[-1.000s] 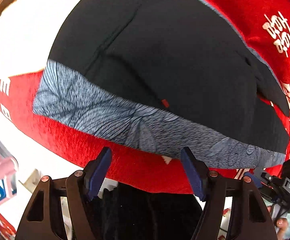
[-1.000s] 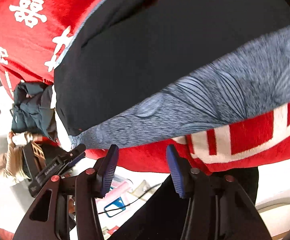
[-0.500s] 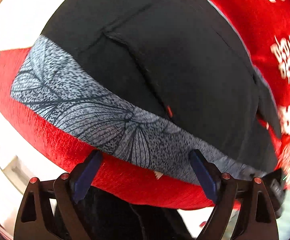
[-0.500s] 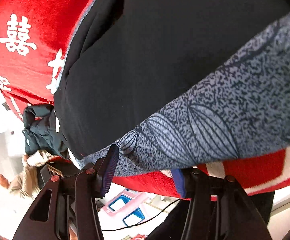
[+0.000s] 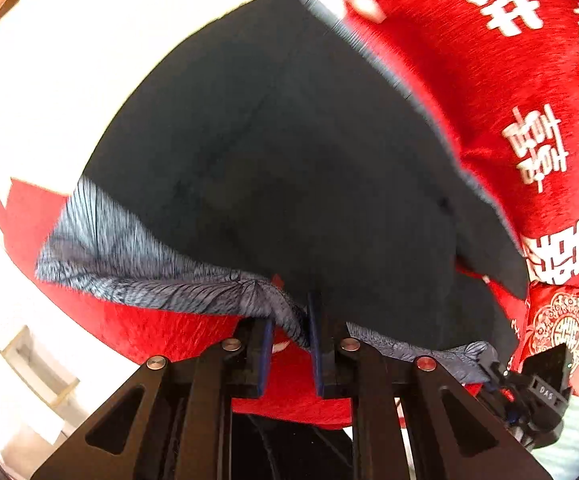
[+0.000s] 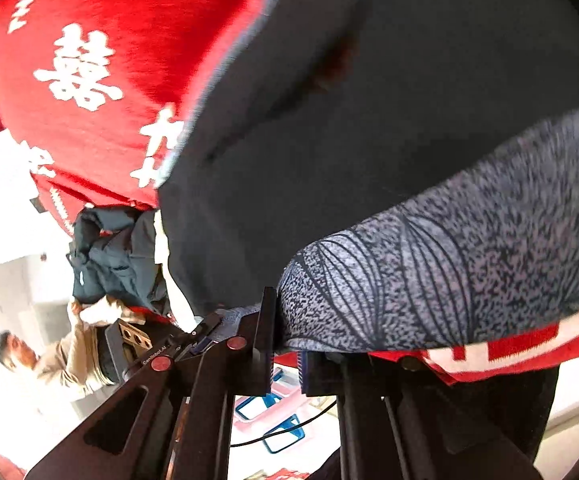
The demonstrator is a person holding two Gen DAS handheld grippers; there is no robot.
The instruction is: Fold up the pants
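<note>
Black pants [image 5: 289, 168] with a grey leaf-patterned waistband [image 5: 161, 280] lie on a red bedspread with white characters [image 5: 509, 100]. My left gripper [image 5: 289, 320] is shut on the waistband, which bunches between its blue pads. In the right wrist view the pants [image 6: 369, 140] fill the frame, and my right gripper [image 6: 285, 340] is shut on the grey waistband [image 6: 429, 280] at its near edge. The other gripper [image 5: 541, 392] shows at the lower right of the left wrist view.
A heap of dark clothes [image 6: 117, 252] lies at the bed's left edge. A person in beige [image 6: 61, 352] stands beyond it. Pink and blue stools [image 6: 273, 420] and a cable lie on the floor below. A red patterned cushion [image 5: 561, 328] sits at the right.
Both grippers moved forward onto the waistband and closed on it. The waistband now bunches up in the left jaws.
</note>
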